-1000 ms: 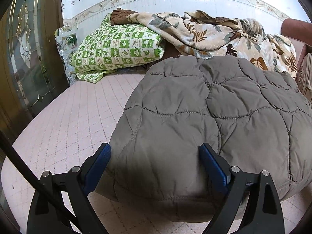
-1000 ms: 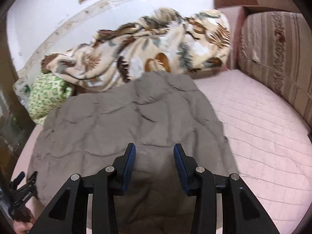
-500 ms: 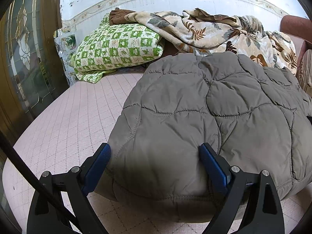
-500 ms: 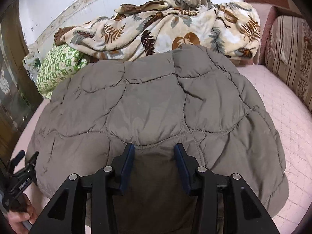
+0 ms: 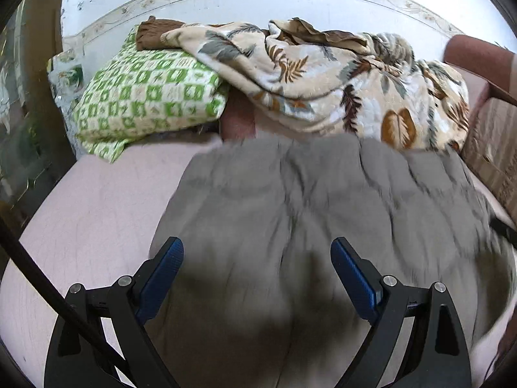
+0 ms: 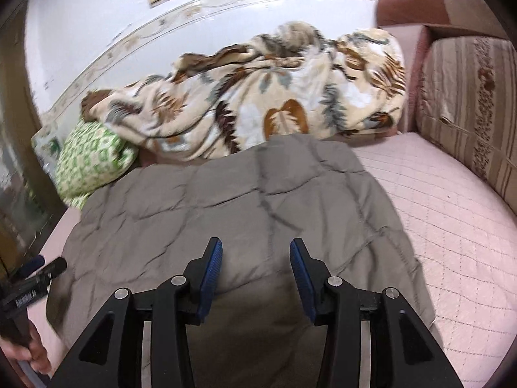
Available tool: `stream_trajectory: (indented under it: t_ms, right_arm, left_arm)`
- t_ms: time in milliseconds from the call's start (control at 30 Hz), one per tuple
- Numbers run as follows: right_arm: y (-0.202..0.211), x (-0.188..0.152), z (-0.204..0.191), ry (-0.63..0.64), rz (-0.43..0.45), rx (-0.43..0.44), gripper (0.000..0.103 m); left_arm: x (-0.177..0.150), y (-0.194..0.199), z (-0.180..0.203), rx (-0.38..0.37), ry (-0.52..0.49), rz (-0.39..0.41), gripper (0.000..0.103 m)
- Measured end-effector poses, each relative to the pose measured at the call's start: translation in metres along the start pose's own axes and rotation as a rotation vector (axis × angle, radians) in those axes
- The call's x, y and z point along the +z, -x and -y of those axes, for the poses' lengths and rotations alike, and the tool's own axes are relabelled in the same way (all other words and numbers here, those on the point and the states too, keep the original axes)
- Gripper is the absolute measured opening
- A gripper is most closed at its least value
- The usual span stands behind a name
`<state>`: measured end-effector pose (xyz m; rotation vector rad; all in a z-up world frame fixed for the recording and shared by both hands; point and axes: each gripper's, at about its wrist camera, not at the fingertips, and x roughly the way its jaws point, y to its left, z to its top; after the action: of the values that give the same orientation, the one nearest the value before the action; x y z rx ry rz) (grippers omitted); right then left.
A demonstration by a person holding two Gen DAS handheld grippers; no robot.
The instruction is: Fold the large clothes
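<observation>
A grey quilted jacket lies spread flat on a pink quilted bed, its far edge just short of a leaf-print blanket heaped against the wall. A green checked pillow sits beside the blanket, off the jacket's far left corner.

The left gripper hovers over the jacket's near left part with its fingers spread wide and nothing between them; the view is blurred. The right gripper hangs over the near edge toward the jacket's right side, its fingers roughly half open. Padding shows between them, but whether the pads press on it cannot be told; they appear to stand clear.

The jacket looks light and puffy, soft throughout, with stitched channels that should crease readily. Its smooth shell may slip from a shallow pinch, and the filling will likely spring back, so each fold will probably want pressing down. The firmer holds look to be the hem at the near edge and the outer corners, taken deep enough to catch both layers rather than a bulge of padding.
</observation>
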<state>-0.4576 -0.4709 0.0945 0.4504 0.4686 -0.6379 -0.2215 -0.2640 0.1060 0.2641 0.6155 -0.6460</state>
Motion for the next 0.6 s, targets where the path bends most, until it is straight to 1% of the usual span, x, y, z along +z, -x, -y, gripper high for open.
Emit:
stream_trajectory:
  t_ms: [67, 133, 167, 200, 300, 333, 400, 500, 567, 600]
  right_arm:
    - [-0.006, 0.006, 0.012, -0.040, -0.007, -0.024, 0.047]
    - [-0.009, 0.009, 0.025, -0.093, -0.013, -0.030, 0.047]
    - [-0.008, 0.009, 0.031, -0.114, -0.015, -0.030, 0.047]
    - [-0.009, 0.011, 0.035, -0.131, -0.019, -0.033, 0.047]
    - [-0.010, 0.016, 0.046, -0.145, -0.016, -0.054, 0.047]
    - [-0.013, 0.018, 0.049, -0.150, -0.019, -0.063, 0.047]
    - [-0.023, 0.018, 0.056, -0.168, -0.060, -0.080, 0.047]
    - [-0.040, 0.012, 0.065, -0.211, -0.146, -0.078, 0.047]
    - [-0.045, 0.011, 0.064, -0.196, -0.170, -0.089, 0.048]
    - [-0.046, 0.011, 0.061, -0.184, -0.170, -0.094, 0.048]
  left_arm:
    - [0.025, -0.023, 0.014, -0.032, -0.017, -0.047, 0.092]
    - [0.043, -0.042, 0.030, -0.020, -0.032, -0.072, 0.092]
    - [0.051, -0.052, 0.041, -0.043, -0.040, -0.093, 0.092]
    - [0.057, -0.061, 0.049, -0.075, -0.042, -0.121, 0.092]
    - [0.068, -0.088, 0.072, -0.111, -0.045, -0.179, 0.092]
    - [0.071, -0.100, 0.080, -0.117, -0.053, -0.210, 0.092]
    - [0.072, -0.116, 0.088, -0.092, -0.062, -0.243, 0.092]
    - [0.070, -0.150, 0.095, -0.074, -0.086, -0.366, 0.093]
    - [0.070, -0.160, 0.096, -0.061, -0.079, -0.402, 0.095]
    - [0.072, -0.160, 0.096, -0.058, -0.073, -0.404, 0.095]
